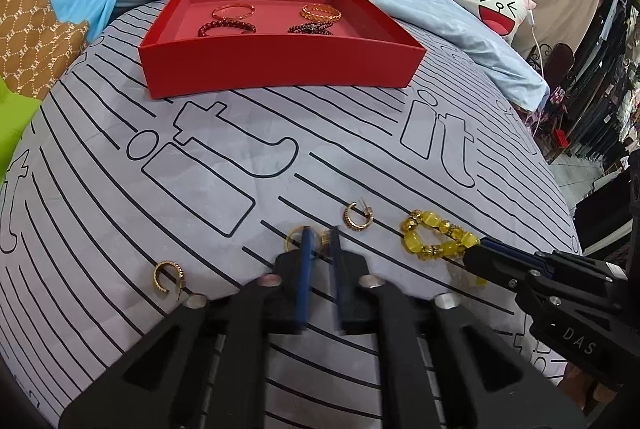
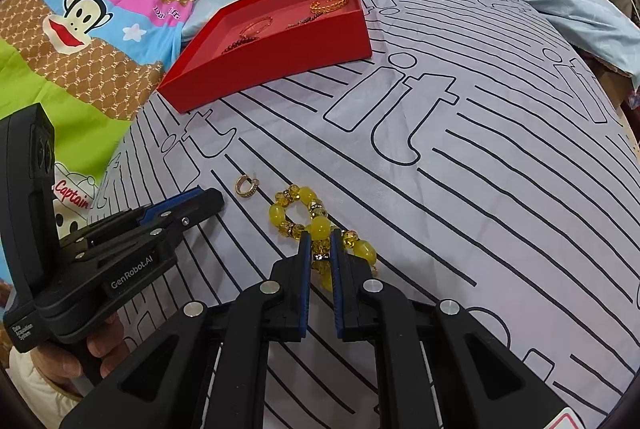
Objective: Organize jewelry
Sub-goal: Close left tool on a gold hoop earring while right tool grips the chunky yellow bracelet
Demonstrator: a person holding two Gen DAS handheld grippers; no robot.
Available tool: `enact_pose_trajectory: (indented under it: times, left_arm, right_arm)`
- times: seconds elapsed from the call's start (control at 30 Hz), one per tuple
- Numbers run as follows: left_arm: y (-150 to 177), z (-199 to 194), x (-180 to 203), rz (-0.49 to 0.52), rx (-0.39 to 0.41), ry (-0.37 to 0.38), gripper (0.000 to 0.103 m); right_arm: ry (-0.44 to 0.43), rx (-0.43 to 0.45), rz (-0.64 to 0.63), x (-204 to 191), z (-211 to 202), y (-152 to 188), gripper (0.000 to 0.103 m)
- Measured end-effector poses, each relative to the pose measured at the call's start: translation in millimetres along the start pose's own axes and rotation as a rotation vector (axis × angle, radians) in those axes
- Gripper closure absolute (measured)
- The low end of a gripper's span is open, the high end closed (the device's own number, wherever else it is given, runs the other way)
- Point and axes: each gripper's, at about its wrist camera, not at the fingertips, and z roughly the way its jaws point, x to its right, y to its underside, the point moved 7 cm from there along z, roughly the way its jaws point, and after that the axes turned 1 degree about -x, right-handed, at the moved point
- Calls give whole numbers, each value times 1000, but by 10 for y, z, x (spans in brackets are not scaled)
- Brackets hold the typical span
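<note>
On a grey bedsheet [image 1: 224, 149] printed with black lines and outlined letters, I work two handheld grippers over scattered jewelry. My left gripper [image 1: 321, 235], low in the centre of the left wrist view, tilts steeply down toward the sheet; its blue-padded fingers [image 1: 306, 261] have closed nearly together over a small gold hoop earring [image 1: 294, 237], which shows at the fingertips, seemingly pinched between them. My right gripper [image 2: 320, 239], bottom centre of the right wrist view, also angles downward with its fingers drawn close, nipping the near end of a yellow beaded bracelet [image 2: 308, 213] that lies in a loop on the sheet. In the left wrist view that gripper enters from the lower right edge, its tip touching the bracelet. In the right wrist view my left hand [image 2: 104, 341] wraps the black handle at the lower left. A second gold hoop earring [image 1: 357, 217] lies between the two tools, a third [image 1: 168, 275] at the lower left. In the upper centre stands the red tray [image 1: 280, 65], holding two gold bangles [image 1: 234, 11] and two dark beaded bracelets [image 1: 226, 27].
</note>
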Motion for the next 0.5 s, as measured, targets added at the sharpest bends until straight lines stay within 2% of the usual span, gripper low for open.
enact_pose_trajectory:
  times: [0.5]
  left_arm:
    - [7,-185,-43,-12,30,12,99]
  right_arm:
    - [-55,57,15,-104,-268,-123,94]
